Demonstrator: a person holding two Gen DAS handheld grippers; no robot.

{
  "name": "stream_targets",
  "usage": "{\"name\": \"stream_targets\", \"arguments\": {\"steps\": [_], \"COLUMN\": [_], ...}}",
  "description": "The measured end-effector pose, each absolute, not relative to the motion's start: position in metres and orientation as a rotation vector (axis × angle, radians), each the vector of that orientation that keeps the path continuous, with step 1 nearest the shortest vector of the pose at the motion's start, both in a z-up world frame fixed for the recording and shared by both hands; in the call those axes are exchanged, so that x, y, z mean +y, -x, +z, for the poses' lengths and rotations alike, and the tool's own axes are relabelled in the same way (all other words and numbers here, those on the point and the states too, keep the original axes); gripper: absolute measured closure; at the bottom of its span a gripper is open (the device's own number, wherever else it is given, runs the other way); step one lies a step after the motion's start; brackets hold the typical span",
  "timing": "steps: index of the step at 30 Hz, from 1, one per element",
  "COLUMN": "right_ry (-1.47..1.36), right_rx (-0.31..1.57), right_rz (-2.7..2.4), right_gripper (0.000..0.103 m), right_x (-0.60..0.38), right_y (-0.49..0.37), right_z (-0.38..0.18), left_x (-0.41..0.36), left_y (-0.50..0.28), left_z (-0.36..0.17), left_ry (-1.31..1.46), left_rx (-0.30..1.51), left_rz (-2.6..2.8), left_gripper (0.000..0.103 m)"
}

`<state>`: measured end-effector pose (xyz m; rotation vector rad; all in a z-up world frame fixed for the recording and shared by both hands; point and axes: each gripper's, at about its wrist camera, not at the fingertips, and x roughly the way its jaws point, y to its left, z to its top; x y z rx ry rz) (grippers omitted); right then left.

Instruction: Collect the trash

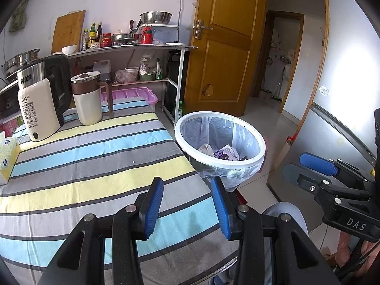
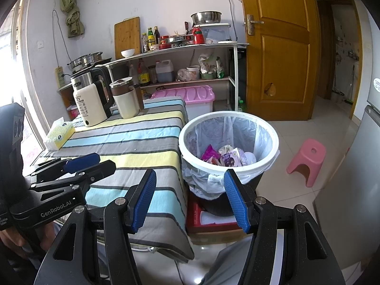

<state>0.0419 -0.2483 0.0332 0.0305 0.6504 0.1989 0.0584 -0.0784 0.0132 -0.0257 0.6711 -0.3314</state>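
A white-rimmed trash bin (image 1: 257, 142) (image 2: 273, 133) lined with a clear bag stands on the floor at the table's right edge. Wrappers and crumpled packets (image 2: 225, 156) (image 1: 223, 153) lie inside it. My left gripper (image 1: 187, 185) hovers over the striped tablecloth (image 1: 95, 161) near the front right corner, open, nothing between its blue pads. My right gripper (image 2: 190, 175) hangs open and empty, in front of the bin and the table's corner. Each gripper shows from the side in the other's view: the right gripper (image 1: 308, 166), the left gripper (image 2: 78, 161).
On the table stand an electric kettle (image 1: 40, 99), a beige jug (image 1: 86, 99) and a tissue pack (image 1: 7, 156). A shelf rack (image 1: 133, 47) with kitchenware, a pink box (image 2: 190, 97), a wooden door (image 1: 225, 47), a fridge (image 1: 344, 95), a pink stool (image 2: 306, 161) and a red box (image 2: 209, 216) surround them.
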Motion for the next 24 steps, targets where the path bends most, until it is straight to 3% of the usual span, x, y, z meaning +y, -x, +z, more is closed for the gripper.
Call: {"name": "stream_targets", "arguments": {"steps": [24], "right_ry": [-0.029], "right_rx": [0.655], "right_rz": [0.199], "right_gripper": [0.043], "right_x": [-0.2477], "right_y": [-0.0429], "right_z": [0.0304], "left_x": [-0.074], "left_y": [-0.0594], "left_z": [0.0094], "left_ry": [0.02], "left_rx": [0.678], "left_rz": [-0.316], "left_gripper": [0.061]}}
